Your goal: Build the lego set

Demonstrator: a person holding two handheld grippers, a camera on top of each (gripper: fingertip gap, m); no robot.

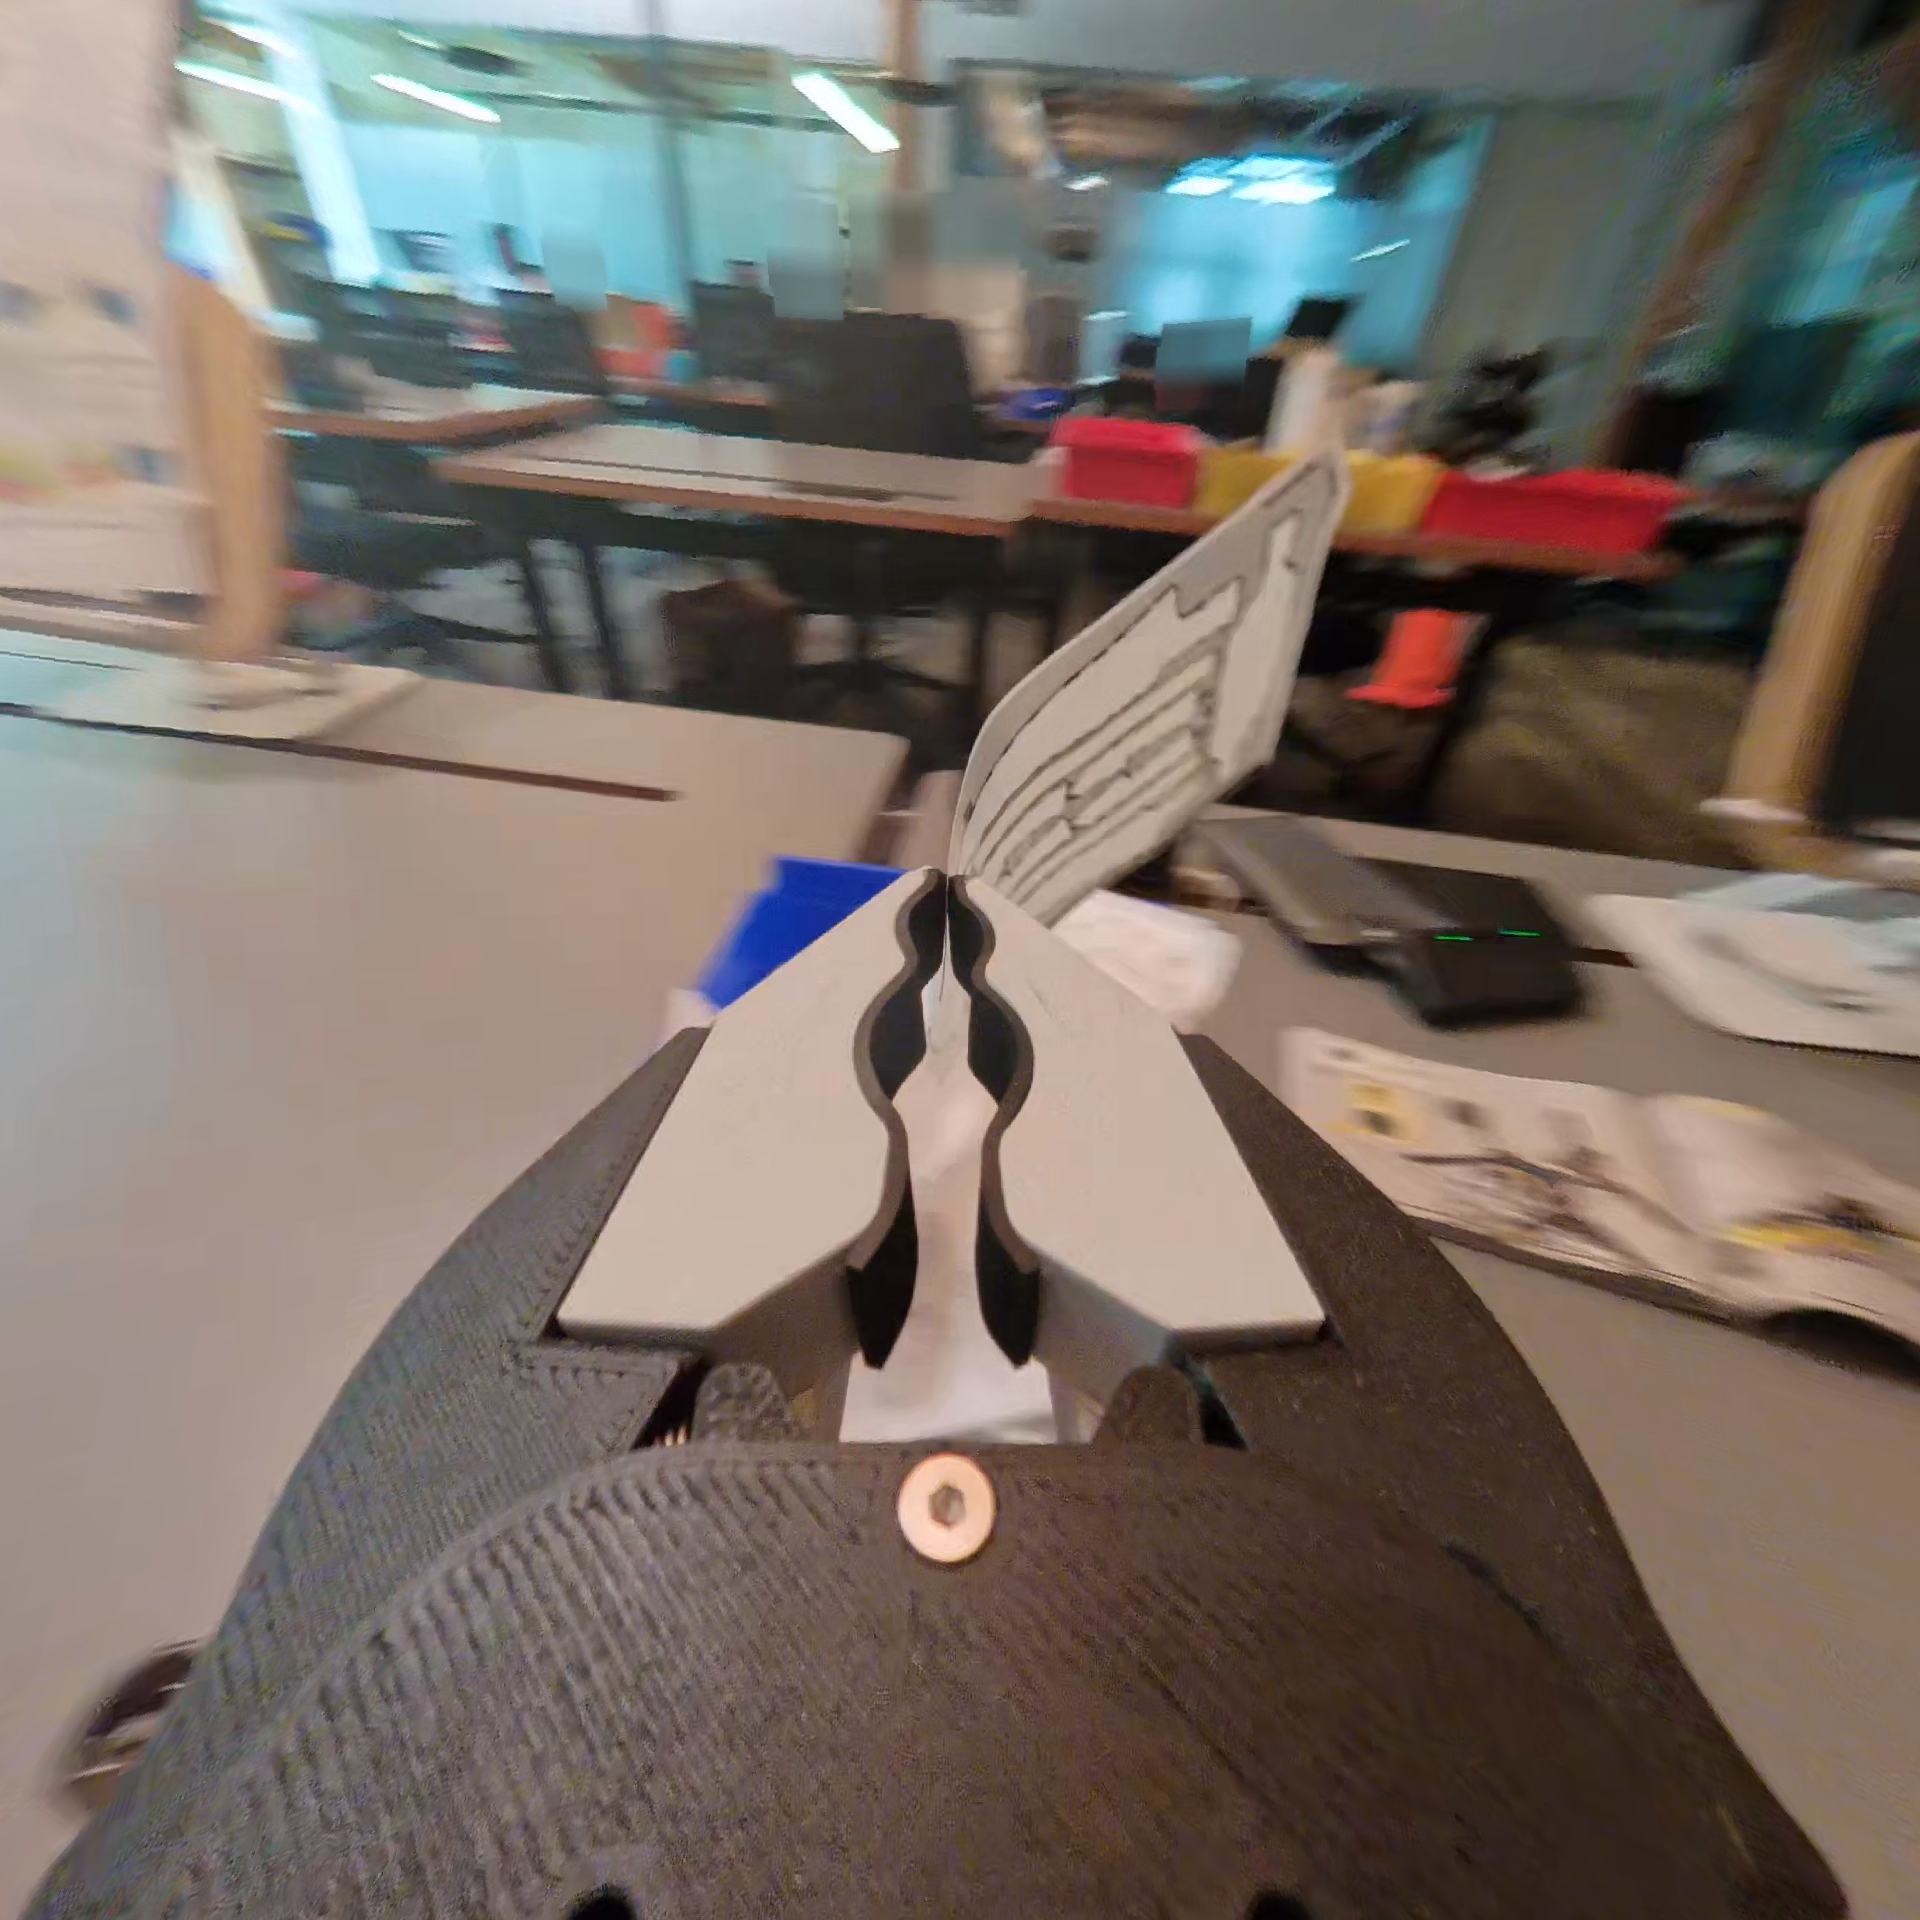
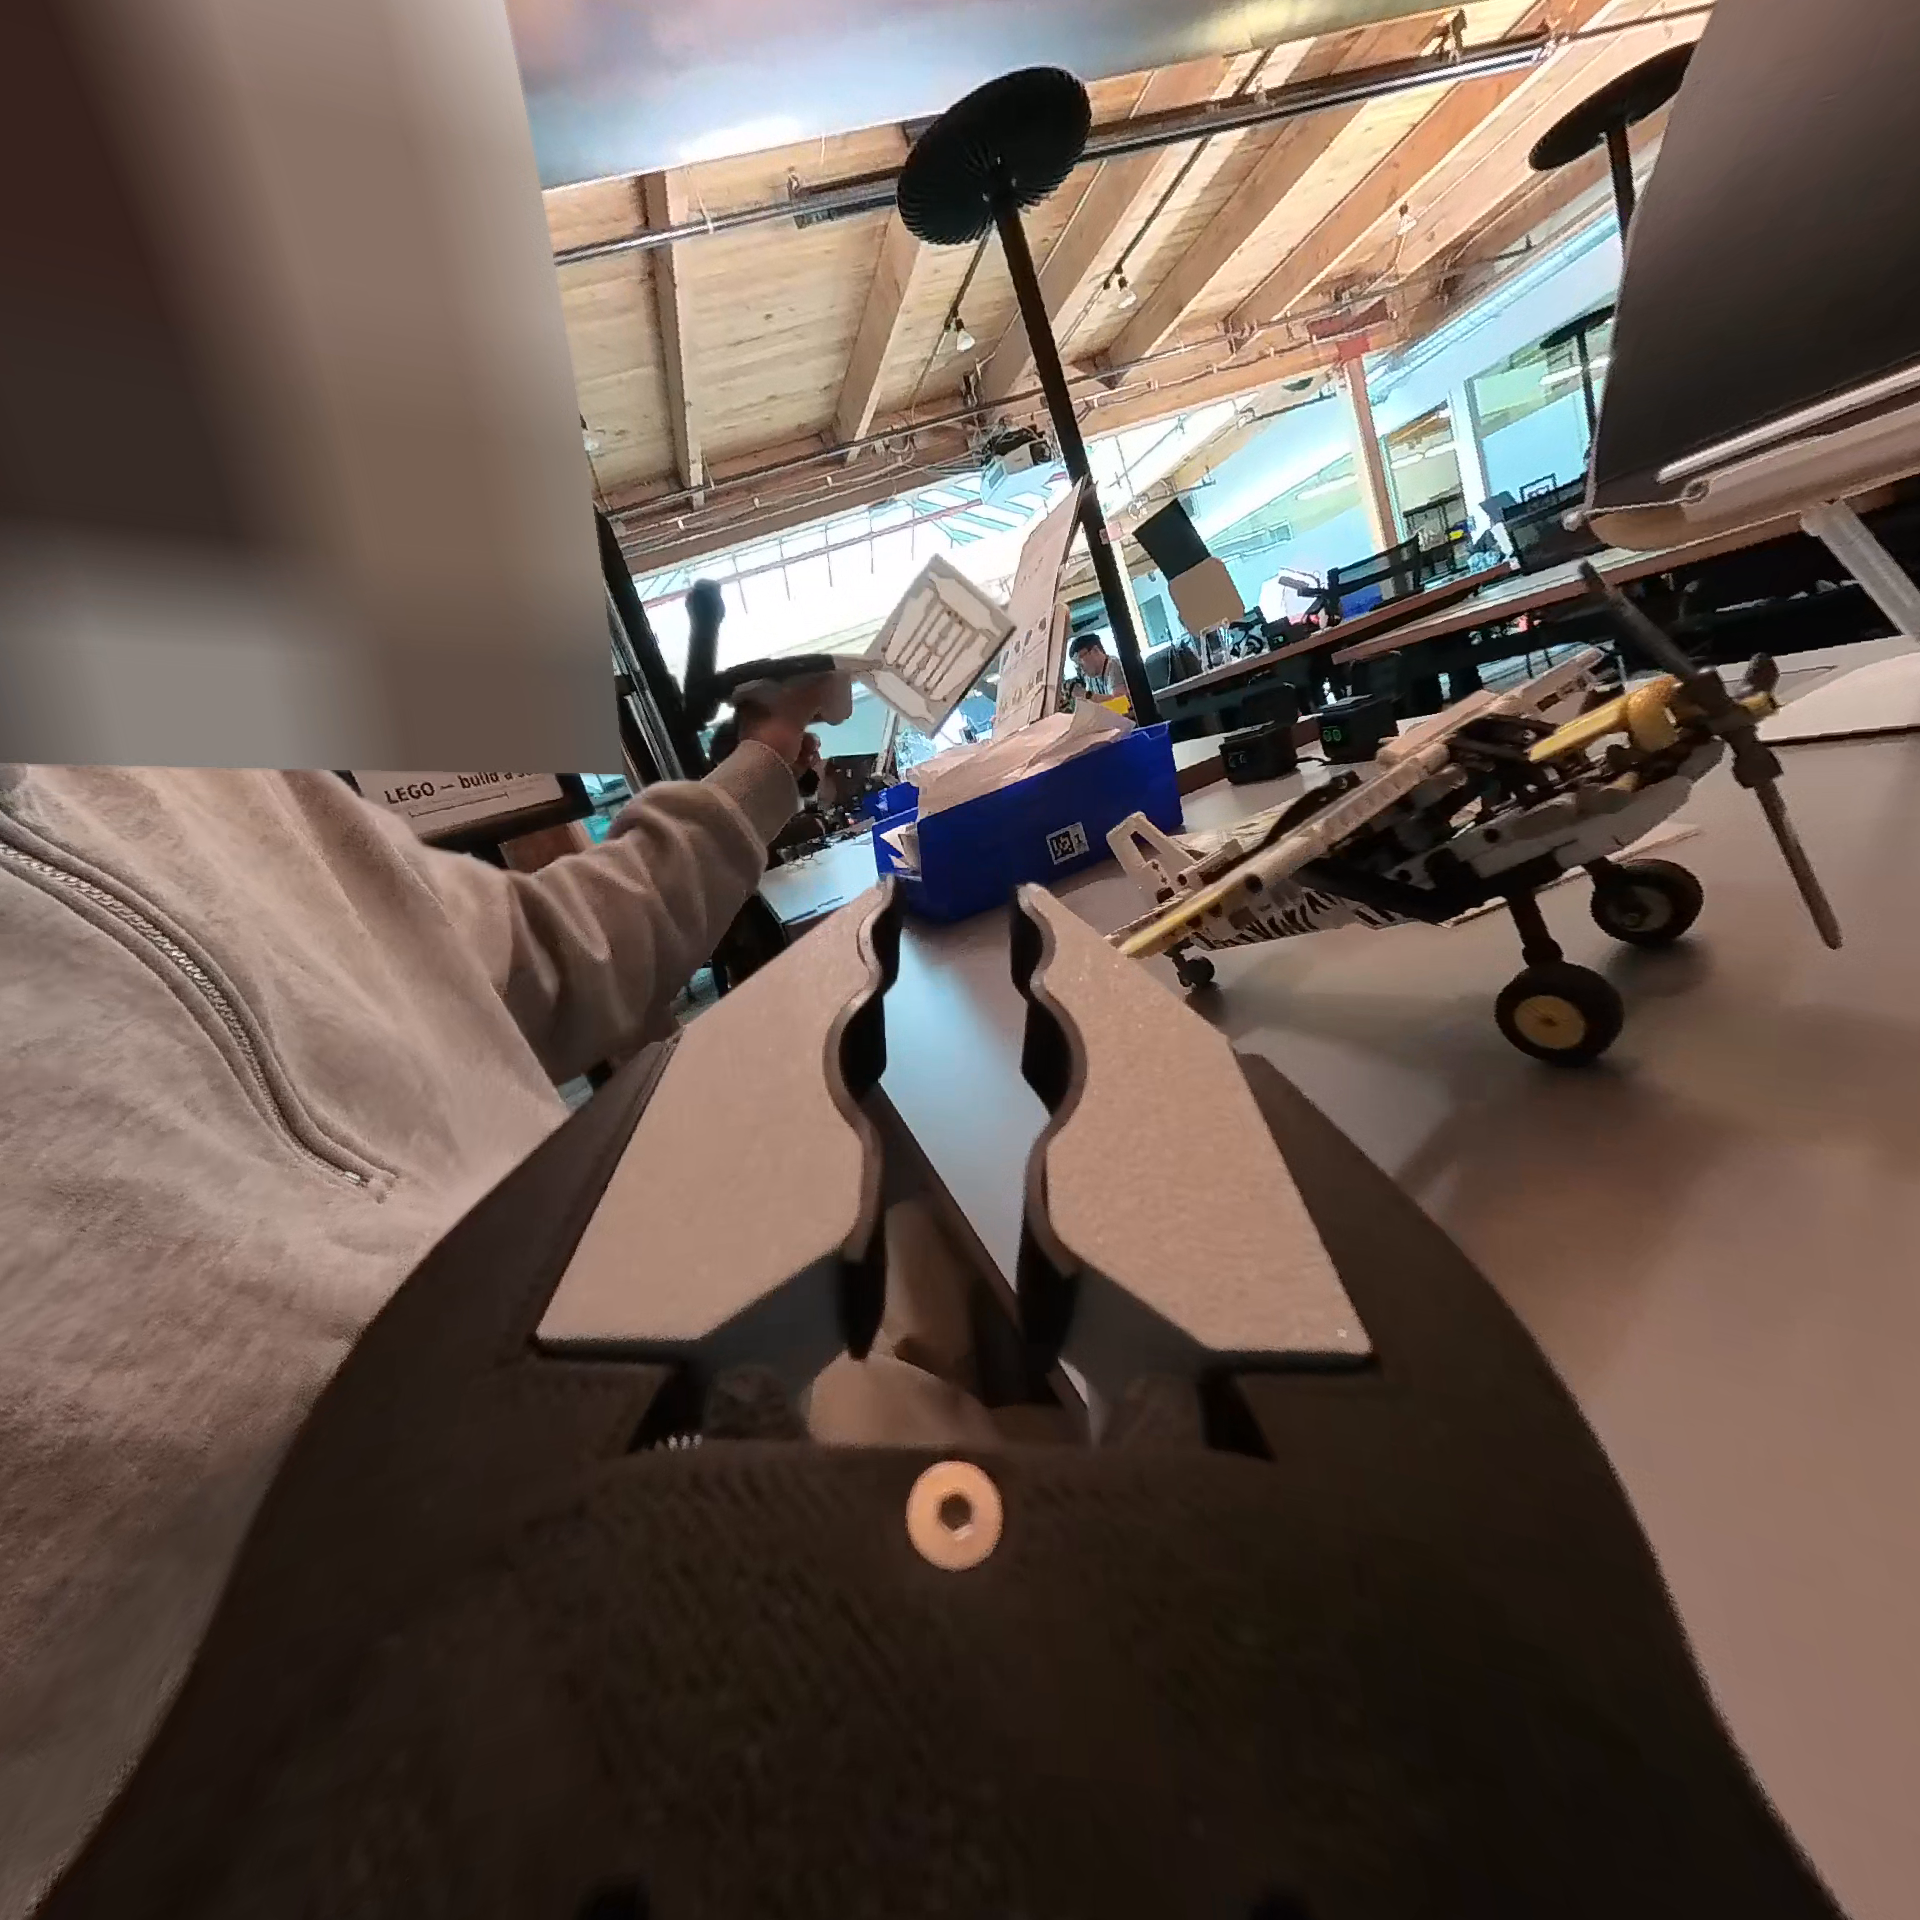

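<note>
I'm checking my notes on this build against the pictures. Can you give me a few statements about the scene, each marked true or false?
1. The left gripper is shut on a sticker sheet. True.
2. The right gripper holds a wheel. False: its fingers are apart with nothing between them.
3. The lego plane stands on its wheels on the table. True.
4. The blue bin is empty. False: white paper or bags show inside.
5. The sticker sheet lies flat on the table. False: it is held up in the air.
</note>
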